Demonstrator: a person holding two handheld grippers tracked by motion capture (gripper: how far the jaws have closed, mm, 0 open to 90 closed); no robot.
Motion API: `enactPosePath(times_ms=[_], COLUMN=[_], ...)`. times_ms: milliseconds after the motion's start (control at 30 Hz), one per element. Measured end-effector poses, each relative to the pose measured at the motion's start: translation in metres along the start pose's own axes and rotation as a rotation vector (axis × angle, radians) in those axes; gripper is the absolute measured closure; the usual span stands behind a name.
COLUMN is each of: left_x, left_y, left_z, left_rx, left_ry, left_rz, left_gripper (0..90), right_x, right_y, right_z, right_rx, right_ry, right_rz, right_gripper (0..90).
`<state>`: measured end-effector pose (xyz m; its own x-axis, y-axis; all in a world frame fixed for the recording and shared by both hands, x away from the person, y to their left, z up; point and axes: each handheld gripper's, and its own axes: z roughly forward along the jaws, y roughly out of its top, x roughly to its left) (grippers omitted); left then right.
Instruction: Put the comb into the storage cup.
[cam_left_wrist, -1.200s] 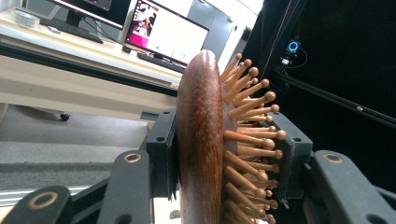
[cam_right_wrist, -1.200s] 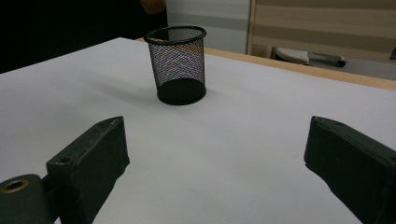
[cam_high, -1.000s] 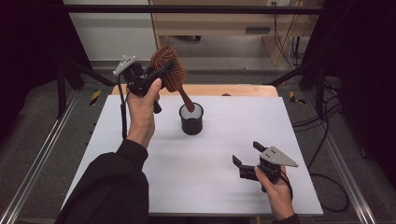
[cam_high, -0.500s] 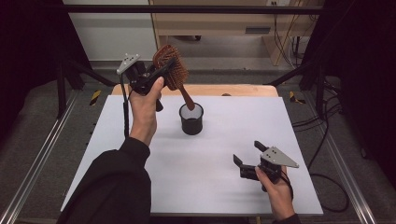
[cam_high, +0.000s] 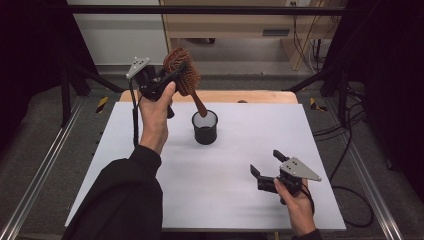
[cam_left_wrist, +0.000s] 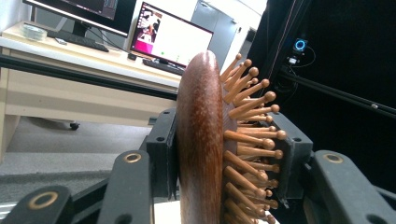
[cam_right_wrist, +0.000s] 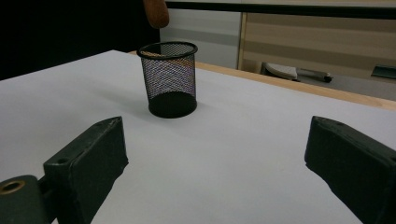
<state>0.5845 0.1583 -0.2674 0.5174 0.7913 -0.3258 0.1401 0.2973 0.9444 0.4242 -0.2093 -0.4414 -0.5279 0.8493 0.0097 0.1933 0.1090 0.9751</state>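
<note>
A wooden hairbrush (cam_high: 189, 82) is held up over the back of the white table (cam_high: 120, 150), with my left gripper (cam_high: 172, 75) shut on its oval head. Its handle slants down to the right, and the tip hangs just above the rim of a black mesh cup (cam_high: 205, 129). In the left gripper view the brush's dark back (cam_left_wrist: 201, 140) and knobbed bristles sit squeezed between my left gripper's (cam_left_wrist: 224, 154) jaws. My right gripper (cam_high: 267, 167) rests low at the front right, open with nothing in it. Ahead of its (cam_right_wrist: 215, 158) spread jaws stand the cup (cam_right_wrist: 170, 79) and the handle tip (cam_right_wrist: 155, 11).
A wooden bench edge (cam_high: 250, 96) runs behind the table. Metal rails (cam_high: 45, 165) flank both sides, and cables (cam_high: 345, 150) lie on the floor at the right. A desk with monitors (cam_left_wrist: 173, 42) stands beyond.
</note>
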Motion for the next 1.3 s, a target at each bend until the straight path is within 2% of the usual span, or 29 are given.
enactPosePath(times_ms=[1000, 1300], left_x=[0.0002, -0.0008], left_y=[-0.0059, -0.0088], left_z=[0.0051, 0.0071], left_rx=[0.005, 0.005], left_ry=[0.0, 0.004], left_rz=[0.009, 0.029], left_gripper=[51.4, 51.4], right_x=[0.0012, 0.0011], right_y=[0.0005, 0.0006], right_z=[0.0004, 0.0003], right_rx=[-0.006, -0.008], right_ry=[0.002, 0.001], right_rz=[-0.005, -0.001], right_gripper=[5.9, 5.9])
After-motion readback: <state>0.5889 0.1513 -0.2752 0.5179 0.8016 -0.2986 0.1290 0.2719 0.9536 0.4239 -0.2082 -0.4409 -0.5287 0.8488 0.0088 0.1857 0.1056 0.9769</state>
